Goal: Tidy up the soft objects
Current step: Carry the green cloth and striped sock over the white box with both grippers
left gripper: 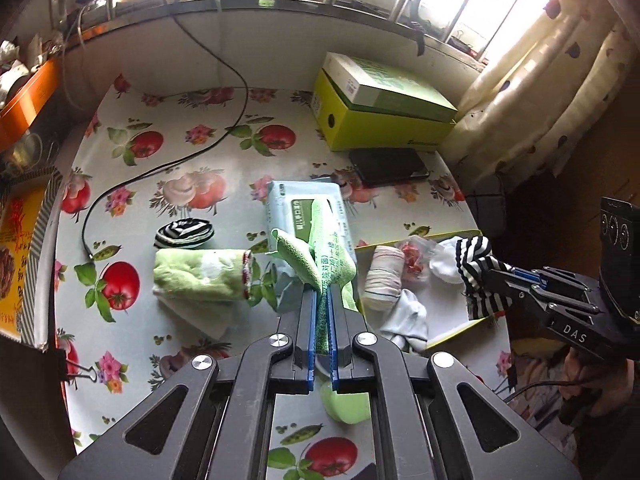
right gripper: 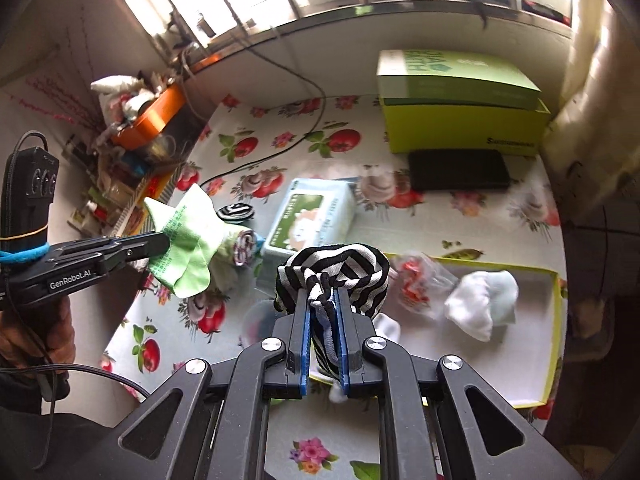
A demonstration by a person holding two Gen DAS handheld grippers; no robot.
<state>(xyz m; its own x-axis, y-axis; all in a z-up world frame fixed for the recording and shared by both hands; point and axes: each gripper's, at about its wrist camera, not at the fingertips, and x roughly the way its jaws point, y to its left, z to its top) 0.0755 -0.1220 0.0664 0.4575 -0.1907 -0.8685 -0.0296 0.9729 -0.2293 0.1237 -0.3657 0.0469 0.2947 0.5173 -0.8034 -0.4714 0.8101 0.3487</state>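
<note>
- Right now my left gripper [left gripper: 322, 300] has its jaws pressed together on a green cloth [left gripper: 320, 256], which fans out above the fingertips — printed lettering runs along it.
- From the right wrist view I see that same cloth at about 9 o'clock, lifted clear of the table [right gripper: 440, 216].
- My right gripper [right gripper: 324, 304] is clamped on a black-and-white striped sock [right gripper: 340, 268]; the bunched fabric bulges over the blue pads.
- From the left wrist view, the striped sock sits at 3 o'clock, raised over the edge of the yellow-rimmed tray [left gripper: 460, 334].
- On that tray I see a rolled beige sock [left gripper: 384, 276], a white sock [left gripper: 406, 318] and a clear bag with red bits [left gripper: 412, 258].
- A rolled green towel [left gripper: 200, 276] lies on the floral cloth at 9 o'clock of the left fingertips, and just beyond it rests a second striped bundle [left gripper: 184, 234].
- A pale blue pack of wipes [left gripper: 296, 204] lies at 12 o'clock behind the green cloth.
- Farther back, at 1 o'clock, a lime-green box [left gripper: 380, 116] stands with a black phone [left gripper: 390, 166] just in front of it.
- A black cable [left gripper: 168, 164] snakes across the table's far left.
</note>
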